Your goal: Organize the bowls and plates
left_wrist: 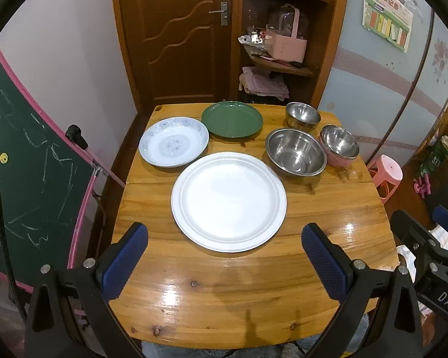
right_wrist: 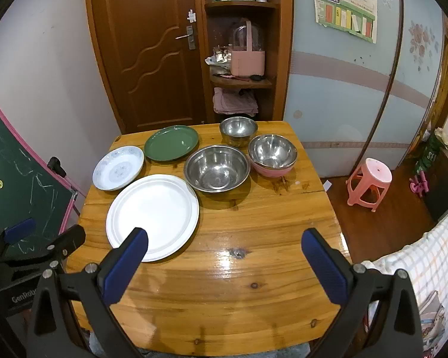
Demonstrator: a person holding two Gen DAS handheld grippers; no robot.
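On the wooden table (left_wrist: 224, 298) (right_wrist: 254, 268) lie a large white plate (left_wrist: 228, 201) (right_wrist: 152, 201), a blue-patterned plate (left_wrist: 173, 141) (right_wrist: 118, 167) and a green plate (left_wrist: 231, 119) (right_wrist: 171, 142). To their right stand a big steel bowl (left_wrist: 295, 155) (right_wrist: 216, 167), a small steel bowl (left_wrist: 302, 114) (right_wrist: 238, 130) and a steel bowl nested in a pink bowl (left_wrist: 339, 145) (right_wrist: 272, 154). My left gripper (left_wrist: 225, 234) hovers open over the near edge, in front of the white plate. My right gripper (right_wrist: 225, 238) is open too, holding nothing, right of that plate.
A green chalkboard with a pink frame (left_wrist: 30, 164) (right_wrist: 18, 179) leans at the table's left. A pink stool (left_wrist: 385, 176) (right_wrist: 370, 183) stands on the floor to the right. Behind the table are a brown door (left_wrist: 176, 35) and shelves (left_wrist: 277, 62). A checked cloth (right_wrist: 427, 262) lies at right.
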